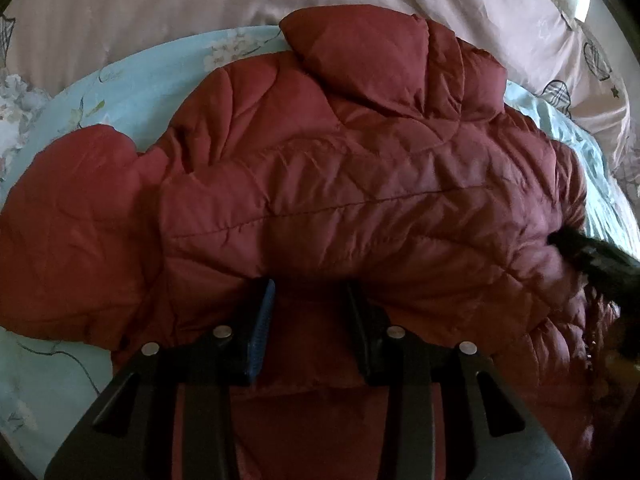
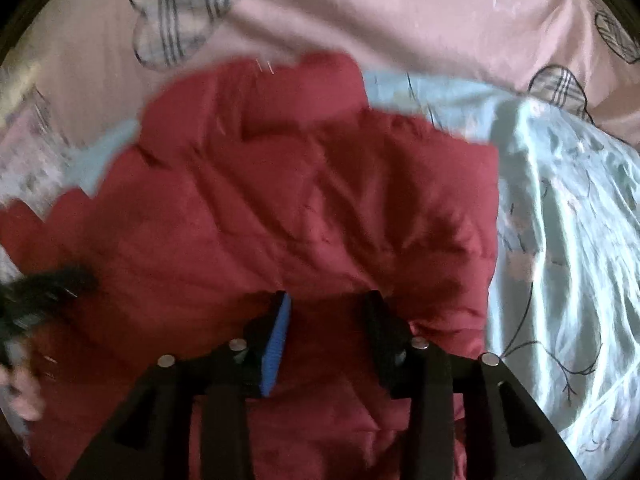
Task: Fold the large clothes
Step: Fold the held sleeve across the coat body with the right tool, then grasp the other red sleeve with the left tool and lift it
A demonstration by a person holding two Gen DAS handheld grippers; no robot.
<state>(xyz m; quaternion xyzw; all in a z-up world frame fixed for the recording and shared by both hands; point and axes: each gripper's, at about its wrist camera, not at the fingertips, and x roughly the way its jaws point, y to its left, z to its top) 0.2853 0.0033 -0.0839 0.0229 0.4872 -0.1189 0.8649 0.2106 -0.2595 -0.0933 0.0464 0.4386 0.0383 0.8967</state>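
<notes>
A dark red quilted puffer jacket (image 1: 340,168) lies on the bed, its hood toward the far side and one sleeve spread to the left. My left gripper (image 1: 310,292) has its jaws apart with a thick fold of the jacket's near edge bulging between them. My right gripper (image 2: 326,300) stands the same way on the jacket (image 2: 300,200) at its right side, fingers apart around a red fold. The right gripper also shows in the left wrist view (image 1: 588,256) as a dark blurred shape at the jacket's right edge. The right wrist view is motion-blurred.
A light blue floral sheet (image 1: 52,360) covers the bed under the jacket and reaches right (image 2: 568,240). A pink duvet with plaid heart patches (image 1: 160,12) lies bunched along the far side (image 2: 360,8). The left gripper shows blurred at the left edge of the right wrist view (image 2: 40,292).
</notes>
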